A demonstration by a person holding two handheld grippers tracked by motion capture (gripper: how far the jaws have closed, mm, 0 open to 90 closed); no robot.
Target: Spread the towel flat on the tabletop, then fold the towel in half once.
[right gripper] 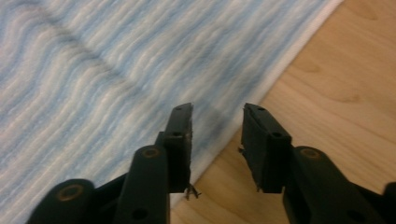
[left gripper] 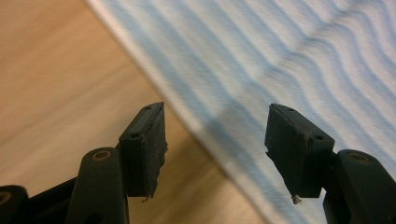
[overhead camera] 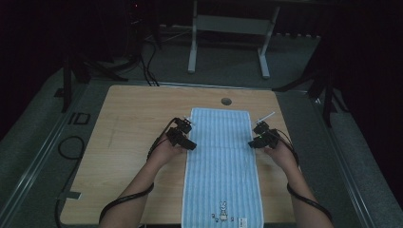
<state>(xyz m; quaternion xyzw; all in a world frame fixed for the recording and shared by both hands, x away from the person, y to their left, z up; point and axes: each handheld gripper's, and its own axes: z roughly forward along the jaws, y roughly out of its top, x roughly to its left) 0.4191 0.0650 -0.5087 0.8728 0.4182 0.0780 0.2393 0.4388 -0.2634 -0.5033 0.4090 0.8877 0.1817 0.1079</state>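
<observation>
A long light-blue striped towel (overhead camera: pixel 221 161) lies flat down the middle of the wooden table (overhead camera: pixel 128 118), with a small rabbit print (overhead camera: pixel 221 210) at its near end. My left gripper (overhead camera: pixel 190 141) sits at the towel's left edge, jaws open and straddling the white hem (left gripper: pixel 205 135). At the towel's right edge is my right gripper (overhead camera: pixel 252 141), open by a narrower gap, one finger (right gripper: pixel 180 140) over the cloth (right gripper: pixel 116 70) and the other over bare wood. Neither gripper holds anything.
A round cable hole (overhead camera: pixel 226 101) lies in the table just beyond the towel's far end. Black cables (overhead camera: pixel 126 202) trail from both grippers along the person's forearms. A white frame's legs (overhead camera: pixel 192 47) stand on the dark floor behind the table.
</observation>
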